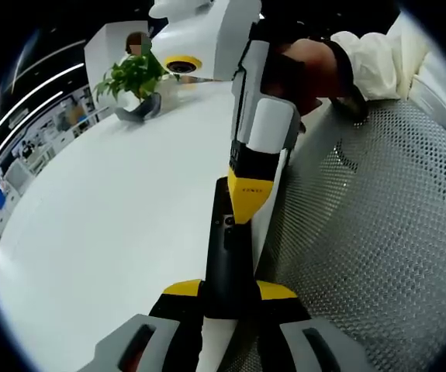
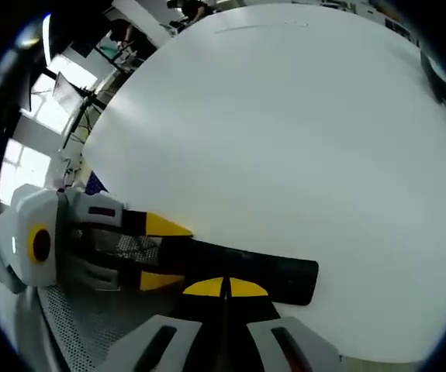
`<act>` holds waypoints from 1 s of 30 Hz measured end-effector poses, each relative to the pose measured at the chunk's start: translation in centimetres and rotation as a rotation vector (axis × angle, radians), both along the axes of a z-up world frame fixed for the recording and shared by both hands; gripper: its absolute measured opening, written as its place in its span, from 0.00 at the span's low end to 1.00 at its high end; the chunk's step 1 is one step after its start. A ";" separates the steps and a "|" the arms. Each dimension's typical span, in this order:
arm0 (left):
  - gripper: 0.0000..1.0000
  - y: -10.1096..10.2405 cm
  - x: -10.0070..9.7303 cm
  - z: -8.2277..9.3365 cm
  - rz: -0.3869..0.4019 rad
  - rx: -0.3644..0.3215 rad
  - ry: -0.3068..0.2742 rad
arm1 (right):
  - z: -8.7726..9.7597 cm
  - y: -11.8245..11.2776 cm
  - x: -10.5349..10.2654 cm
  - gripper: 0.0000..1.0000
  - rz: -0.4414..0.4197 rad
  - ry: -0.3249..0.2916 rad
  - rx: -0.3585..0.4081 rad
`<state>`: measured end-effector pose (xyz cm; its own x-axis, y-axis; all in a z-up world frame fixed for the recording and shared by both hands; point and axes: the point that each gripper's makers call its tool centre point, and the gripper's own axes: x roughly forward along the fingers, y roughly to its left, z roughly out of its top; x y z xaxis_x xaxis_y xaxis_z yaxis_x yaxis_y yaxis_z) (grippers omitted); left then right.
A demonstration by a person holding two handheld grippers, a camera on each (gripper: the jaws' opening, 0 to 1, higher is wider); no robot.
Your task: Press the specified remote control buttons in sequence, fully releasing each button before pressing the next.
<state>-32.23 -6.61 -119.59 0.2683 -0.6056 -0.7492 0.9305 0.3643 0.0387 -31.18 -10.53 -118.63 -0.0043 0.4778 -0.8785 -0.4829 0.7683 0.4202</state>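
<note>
The remote (image 1: pixel 227 256) is lying at the edge of the white table (image 1: pixel 114 225), where the tabletop is meeting a grey mesh surface (image 1: pixel 378 232). Wide bare tabletop is stretching away from it on one side in both views, so there is plenty of open room there; the mesh side is crowded by the two tools.

In the left gripper view, the left gripper (image 1: pixel 226 294) is clamping the near end of the remote, one yellow fingertip (image 1: pixel 182 289) sitting on each side of the black body. The right gripper (image 1: pixel 250 198) is coming in from above, its yellow tips drawn together and resting on the remote's upper face near the buttons. A gloved hand (image 1: pixel 316 66) is holding it, and a potted plant (image 1: pixel 136 77) is standing at the far table edge.

In the right gripper view, the right gripper (image 2: pixel 224 288) is showing its tips closed tip to tip, touching the remote (image 2: pixel 261 275) side-on. The left gripper (image 2: pixel 164 252) is entering from the left, gripping the remote's end over the mesh (image 2: pixel 91 325).
</note>
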 end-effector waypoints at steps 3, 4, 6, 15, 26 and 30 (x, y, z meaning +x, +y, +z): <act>0.24 0.0 0.0 0.0 -0.001 0.000 -0.001 | 0.0 0.0 0.0 0.00 -0.007 0.004 0.005; 0.24 0.0 0.0 0.0 -0.002 0.000 -0.001 | 0.0 0.0 -0.1 0.00 -0.003 0.000 0.003; 0.24 0.0 0.0 0.0 -0.004 0.002 -0.003 | 0.0 0.1 -0.2 0.00 0.009 -0.009 -0.002; 0.25 0.0 0.0 0.0 -0.009 0.001 -0.005 | -0.2 0.1 -0.5 0.00 0.030 0.001 0.001; 0.25 0.0 0.0 0.0 -0.013 0.003 -0.007 | -0.3 0.0 -0.6 0.00 0.031 0.010 0.000; 0.25 0.0 0.0 0.0 -0.013 0.003 -0.009 | -0.3 0.1 -0.6 0.00 0.030 0.011 -0.002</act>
<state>-32.27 -6.62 -119.61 0.2668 -0.6068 -0.7487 0.9348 0.3519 0.0479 -31.79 -10.48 -118.96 -0.0279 0.4756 -0.8792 -0.5010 0.7544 0.4241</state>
